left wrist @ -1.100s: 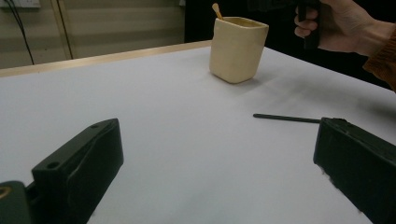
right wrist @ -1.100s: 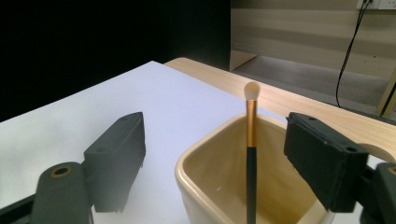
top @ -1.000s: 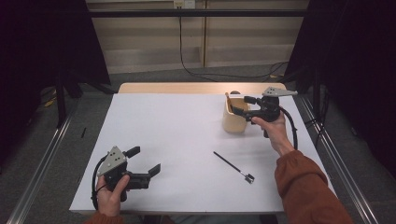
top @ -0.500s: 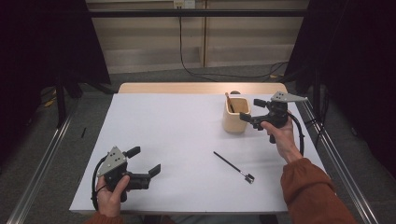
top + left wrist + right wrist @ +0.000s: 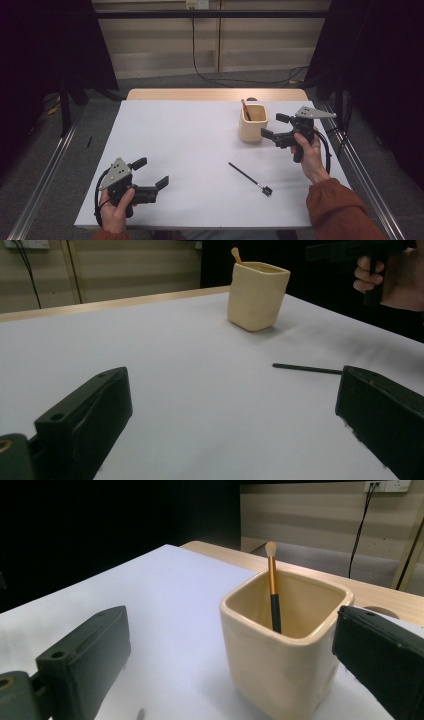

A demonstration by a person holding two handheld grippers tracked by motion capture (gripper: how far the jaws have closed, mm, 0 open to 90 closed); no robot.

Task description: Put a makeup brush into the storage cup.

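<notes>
Standing in the cream cup (image 5: 253, 123), one brush (image 5: 272, 587) looks done; the black brush (image 5: 248, 178) lies on the white table (image 5: 190, 150), waiting. The right gripper (image 5: 275, 127), beside the cup, has just been opening, empty. The left gripper (image 5: 150, 172) gapes empty.

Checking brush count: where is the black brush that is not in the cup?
In the high view, the black brush lies flat on the white table, in front of the cream cup.

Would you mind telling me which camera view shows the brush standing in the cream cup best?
The right gripper view: the brush fills the frame's middle, with pale tip, gold ferrule and dark handle clear inside the cup. The high view shows a small slanted stick, and the left gripper view shows just its tip above the rim.
</notes>
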